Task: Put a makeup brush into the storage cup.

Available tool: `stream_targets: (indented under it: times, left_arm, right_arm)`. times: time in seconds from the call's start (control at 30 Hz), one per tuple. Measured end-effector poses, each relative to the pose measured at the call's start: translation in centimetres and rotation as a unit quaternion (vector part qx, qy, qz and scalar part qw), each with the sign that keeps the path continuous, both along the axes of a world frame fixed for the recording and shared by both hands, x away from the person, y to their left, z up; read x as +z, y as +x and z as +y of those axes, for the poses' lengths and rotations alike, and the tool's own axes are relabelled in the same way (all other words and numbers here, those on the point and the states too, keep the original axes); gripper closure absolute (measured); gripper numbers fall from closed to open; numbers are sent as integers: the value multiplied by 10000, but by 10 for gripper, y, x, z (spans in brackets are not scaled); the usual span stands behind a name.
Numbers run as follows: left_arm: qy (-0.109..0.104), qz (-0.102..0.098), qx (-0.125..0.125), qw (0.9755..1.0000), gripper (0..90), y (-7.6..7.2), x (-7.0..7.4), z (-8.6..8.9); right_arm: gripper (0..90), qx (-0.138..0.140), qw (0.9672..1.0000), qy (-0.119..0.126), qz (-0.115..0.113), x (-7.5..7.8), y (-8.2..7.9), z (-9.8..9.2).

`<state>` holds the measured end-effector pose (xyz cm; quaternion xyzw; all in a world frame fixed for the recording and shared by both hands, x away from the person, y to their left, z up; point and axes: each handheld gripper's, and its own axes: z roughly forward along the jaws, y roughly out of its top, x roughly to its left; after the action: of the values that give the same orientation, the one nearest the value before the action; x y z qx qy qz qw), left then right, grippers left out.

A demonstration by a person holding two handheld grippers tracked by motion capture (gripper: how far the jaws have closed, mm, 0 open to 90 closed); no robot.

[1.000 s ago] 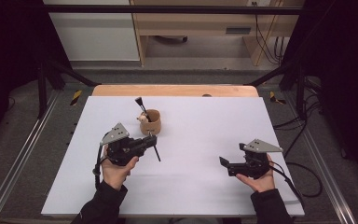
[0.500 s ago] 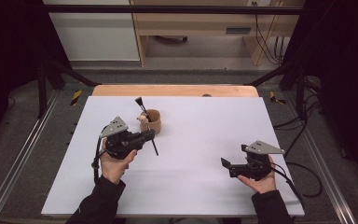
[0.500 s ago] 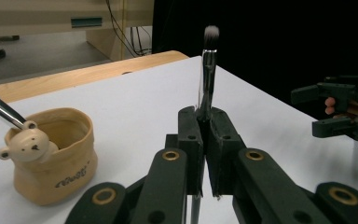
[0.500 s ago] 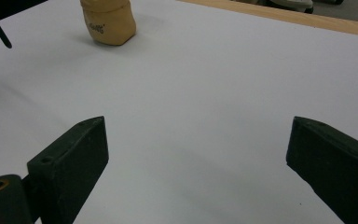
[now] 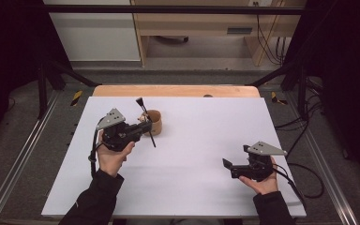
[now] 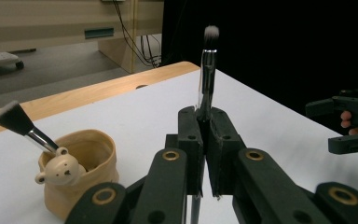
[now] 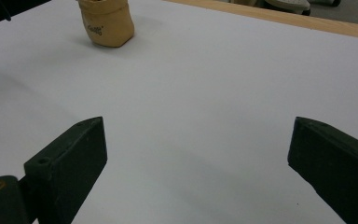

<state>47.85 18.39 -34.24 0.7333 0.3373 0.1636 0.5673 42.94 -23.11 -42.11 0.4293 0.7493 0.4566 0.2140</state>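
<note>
Both left jaws clamp the brush [image 6: 208, 70], hiding its handle; right jaws gape.

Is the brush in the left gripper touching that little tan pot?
Apart. The left gripper view shows the held brush upright, with bare table between it and the pot.

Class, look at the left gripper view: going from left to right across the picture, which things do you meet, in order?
Black flat-bristled brush with silver ferrule → tan fabric pouch with small bear figure → slim silver-handled brush with white-tipped bristles, clamped upright in the left tongs → the other black tongs, far right.
</note>
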Motion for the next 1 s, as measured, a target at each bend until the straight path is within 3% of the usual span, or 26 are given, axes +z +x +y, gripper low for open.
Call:
stream_targets:
  times: [0.57, 1.0]
  left_arm:
    - [91, -60, 44, 9999, 846, 18, 14, -4]
    - [229, -37, 186, 9996, 845, 41, 17, -10]
  right_arm:
    - [48, -24, 10000, 44, -44, 0, 0, 0]
    - [48, -10, 10000, 38, -36, 0, 1, 0]
